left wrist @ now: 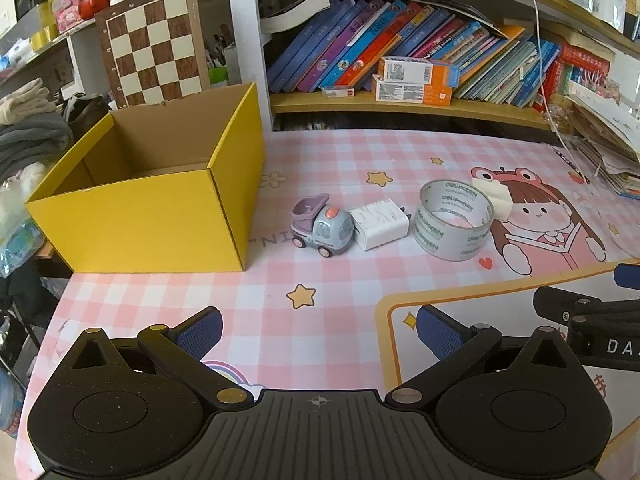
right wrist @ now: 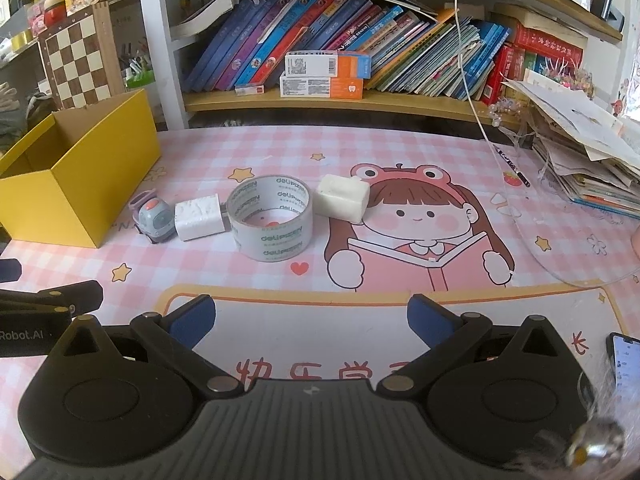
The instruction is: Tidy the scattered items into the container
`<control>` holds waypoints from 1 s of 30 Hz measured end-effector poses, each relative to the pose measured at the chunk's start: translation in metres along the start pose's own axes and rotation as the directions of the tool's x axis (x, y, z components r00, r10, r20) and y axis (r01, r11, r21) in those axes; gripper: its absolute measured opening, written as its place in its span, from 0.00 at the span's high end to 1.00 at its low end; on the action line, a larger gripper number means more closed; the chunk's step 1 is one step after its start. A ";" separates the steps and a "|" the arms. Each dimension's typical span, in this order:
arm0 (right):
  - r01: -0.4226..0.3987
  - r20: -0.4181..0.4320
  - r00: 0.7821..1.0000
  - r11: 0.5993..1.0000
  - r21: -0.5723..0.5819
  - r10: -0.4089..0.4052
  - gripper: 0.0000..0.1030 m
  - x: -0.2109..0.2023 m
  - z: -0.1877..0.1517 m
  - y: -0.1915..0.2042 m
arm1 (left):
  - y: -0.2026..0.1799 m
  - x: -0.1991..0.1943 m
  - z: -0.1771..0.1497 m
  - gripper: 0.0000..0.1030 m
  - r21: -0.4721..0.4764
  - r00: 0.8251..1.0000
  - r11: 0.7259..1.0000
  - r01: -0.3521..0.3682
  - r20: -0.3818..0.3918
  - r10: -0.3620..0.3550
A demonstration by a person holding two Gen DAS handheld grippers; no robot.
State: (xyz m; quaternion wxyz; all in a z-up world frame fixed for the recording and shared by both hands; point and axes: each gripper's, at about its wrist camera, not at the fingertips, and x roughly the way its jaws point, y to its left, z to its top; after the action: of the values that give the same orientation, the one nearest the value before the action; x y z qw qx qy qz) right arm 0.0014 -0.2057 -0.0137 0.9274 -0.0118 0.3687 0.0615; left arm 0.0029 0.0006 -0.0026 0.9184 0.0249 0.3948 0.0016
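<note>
An open yellow cardboard box [left wrist: 160,216] [right wrist: 76,184] stands empty at the left of the pink checked table mat. To its right lie a row of items: a small grey-purple toy truck [left wrist: 320,230] [right wrist: 154,218], a white charger plug [left wrist: 380,224] [right wrist: 200,218], a clear tape roll [left wrist: 452,220] [right wrist: 272,220] and a cream block [right wrist: 344,198], half hidden behind the tape in the left wrist view [left wrist: 496,200]. My left gripper [left wrist: 320,332] and right gripper [right wrist: 312,320] hover open near the table's front, well short of the items, nothing between their fingers.
A bookshelf with leaning books [right wrist: 360,40] and small boxes [left wrist: 416,80] runs along the back. A chessboard [left wrist: 152,44] stands behind the box. Stacked papers [right wrist: 592,160] fill the right edge, a white cable [right wrist: 472,100] hangs down, and a phone [right wrist: 624,364] lies front right.
</note>
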 end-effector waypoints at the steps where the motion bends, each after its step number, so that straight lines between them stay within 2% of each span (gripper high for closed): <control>1: -0.002 -0.002 1.000 1.000 0.004 0.002 0.00 0.000 0.001 -0.002 | 0.000 0.000 0.000 0.00 0.002 1.000 1.000 -0.002 0.001 0.002; 17: -0.013 -0.023 1.000 1.000 0.024 0.013 0.02 -0.002 0.008 -0.005 | -0.001 -0.008 0.004 0.00 0.021 0.999 1.000 -0.015 0.049 0.014; 26: -0.021 -0.025 0.999 0.999 0.030 0.022 0.10 -0.004 0.005 -0.003 | 0.003 -0.011 0.003 0.00 0.001 0.998 1.000 -0.012 0.054 0.012; 30: -0.021 -0.025 0.999 0.999 0.034 0.022 0.10 -0.005 0.006 -0.005 | 0.005 -0.013 0.004 0.00 -0.005 0.998 1.000 -0.015 0.062 0.015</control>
State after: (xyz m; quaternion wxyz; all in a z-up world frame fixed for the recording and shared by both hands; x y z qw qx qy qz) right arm 0.0030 -0.2108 -0.0059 0.9221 0.0073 0.3814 0.0652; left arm -0.0030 0.0051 0.0098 0.9302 0.0260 0.3660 0.0086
